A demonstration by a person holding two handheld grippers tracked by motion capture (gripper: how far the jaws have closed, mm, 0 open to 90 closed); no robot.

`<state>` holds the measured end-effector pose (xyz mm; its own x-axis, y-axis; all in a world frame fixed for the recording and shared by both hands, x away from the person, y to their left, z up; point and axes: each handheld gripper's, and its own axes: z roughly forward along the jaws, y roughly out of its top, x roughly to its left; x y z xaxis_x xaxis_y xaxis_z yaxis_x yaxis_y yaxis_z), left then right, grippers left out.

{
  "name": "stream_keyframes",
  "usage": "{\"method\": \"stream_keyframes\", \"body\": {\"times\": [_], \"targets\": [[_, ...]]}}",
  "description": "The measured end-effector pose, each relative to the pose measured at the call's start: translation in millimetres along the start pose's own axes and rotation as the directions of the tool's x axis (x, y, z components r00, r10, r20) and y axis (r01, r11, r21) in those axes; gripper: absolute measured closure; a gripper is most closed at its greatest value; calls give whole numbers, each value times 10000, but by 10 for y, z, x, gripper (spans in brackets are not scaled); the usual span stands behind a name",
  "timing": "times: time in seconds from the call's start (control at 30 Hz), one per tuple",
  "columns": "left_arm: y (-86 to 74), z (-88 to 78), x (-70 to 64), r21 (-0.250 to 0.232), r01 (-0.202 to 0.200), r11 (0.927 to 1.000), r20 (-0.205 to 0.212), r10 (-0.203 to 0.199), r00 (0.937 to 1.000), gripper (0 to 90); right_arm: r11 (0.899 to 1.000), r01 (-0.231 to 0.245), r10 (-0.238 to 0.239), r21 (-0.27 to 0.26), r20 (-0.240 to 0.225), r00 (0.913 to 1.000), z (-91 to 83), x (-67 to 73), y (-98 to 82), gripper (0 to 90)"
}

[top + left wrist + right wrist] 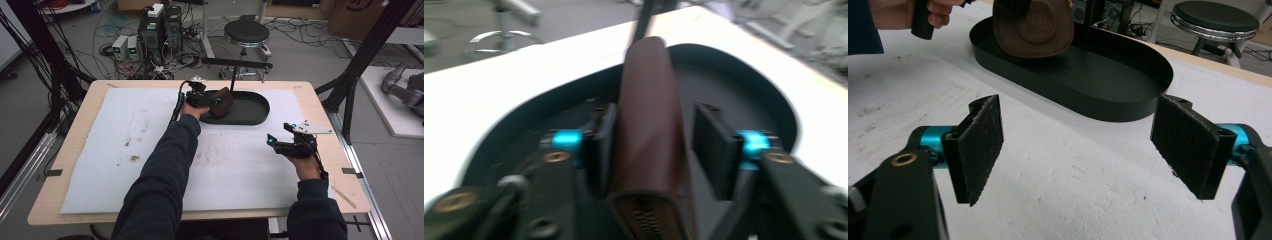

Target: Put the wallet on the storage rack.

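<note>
A brown leather pouch stands on edge in the left end of a black oval tray. My left gripper reaches in from the left and straddles the pouch. In the left gripper view the pouch rises between the pads, and a gap shows between it and the right pad, so the left gripper is open. My right gripper hovers over the white mat to the right, in front of the tray. It is open with nothing between its pads, facing the tray and pouch.
A white foam mat covers the wooden table. A black T-shaped stand rises behind the tray. On the floor beyond are a round stool, computer boxes and cables. A black frame post stands at the right.
</note>
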<state>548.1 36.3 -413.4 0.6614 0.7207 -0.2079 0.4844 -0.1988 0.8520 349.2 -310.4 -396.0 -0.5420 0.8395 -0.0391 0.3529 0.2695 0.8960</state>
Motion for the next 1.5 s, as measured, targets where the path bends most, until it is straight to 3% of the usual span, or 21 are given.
{"method": "stream_keyframes", "body": {"times": [0.1, 0.33, 0.4, 0.43, 0.47, 0.5, 0.53, 0.6, 0.7, 0.77, 0.93, 1.0, 1.13, 1.33, 1.5], "targets": [[-3, -102, 48, -133, 7, 9999, -459, -13, 9989, 449, 10000, 29, -29, 56, 10, 10000, 6, 2, -7, 214], [-7, -323, 42, -586, 86, 9982, -384, -109, 9992, 438, 9999, 106, -106, 126, -37, 9999, 21, 24, -9, 214], [-20, -426, 20, -722, 97, 9973, -381, -125, 9992, 365, 9996, 217, -215, 156, -113, 9997, 38, 45, -8, 214], [-59, -587, -45, -933, 9, 9956, -559, -61, 9984, 329, 9994, 285, -282, 195, -155, 9995, 46, 58, -7, 214], [-59, -587, -45, -933, 9, 9956, -559, -61, 9984, 283, 9994, 285, -282, 195, -155, 9995, 46, 58, -7, 214], [-113, -751, -116, -1098, -225, 9937, -549, 165, 9984, 248, 9988, 408, -401, 264, -283, 9988, 60, 85, -8, 214], [-113, -751, -116, -1098, -225, 9937, -549, 165, 9984, 248, 9985, 480, -471, 280, -318, 9984, 64, 92, -8, 214], [-202, -1011, -193, -1481, -458, 9879, -413, 401, 9983, 223, 9981, 530, -516, 315, -452, 9976, 69, 119, -9, 213], [-308, -1251, -251, -1837, -677, 9806, -409, 612, 9973, 223, 9974, 640, -620, 334, -584, 9964, 73, 162, -8, 213], [-338, -1306, -260, -1941, -718, 9783, -410, 650, 9970, 223, 9967, 738, -718, 325, -609, 9956, 76, 171, -7, 213], [-603, -1665, -299, -2549, -1187, 9596, -800, 1014, 9916, 229, 9957, 842, -812, 376, -762, 9938, 97, 201, -6, 213], [-654, -1721, -303, -2607, -1242, 9574, -861, 1051, 9907, 229, 9956, 869, -840, 342, -782, 9934, 100, 199, -4, 213], [-798, -1887, -309, -2710, -1249, 9544, -1033, 1001, 9896, 229, 9960, 819, -791, 351, -763, 9939, 129, 195, 1, 213], [-997, -2083, -241, -2663, -717, 9612, -1234, 398, 9916, 197, 9946, 943, -912, 432, -683, 9935, 149, 208, 3, 213], [-1076, -2153, -196, -2678, -737, 9606, -1375, 376, 9898, 201, 9953, 867, -838, 434, -634, 9945, 140, 209, 5, 213]]}}
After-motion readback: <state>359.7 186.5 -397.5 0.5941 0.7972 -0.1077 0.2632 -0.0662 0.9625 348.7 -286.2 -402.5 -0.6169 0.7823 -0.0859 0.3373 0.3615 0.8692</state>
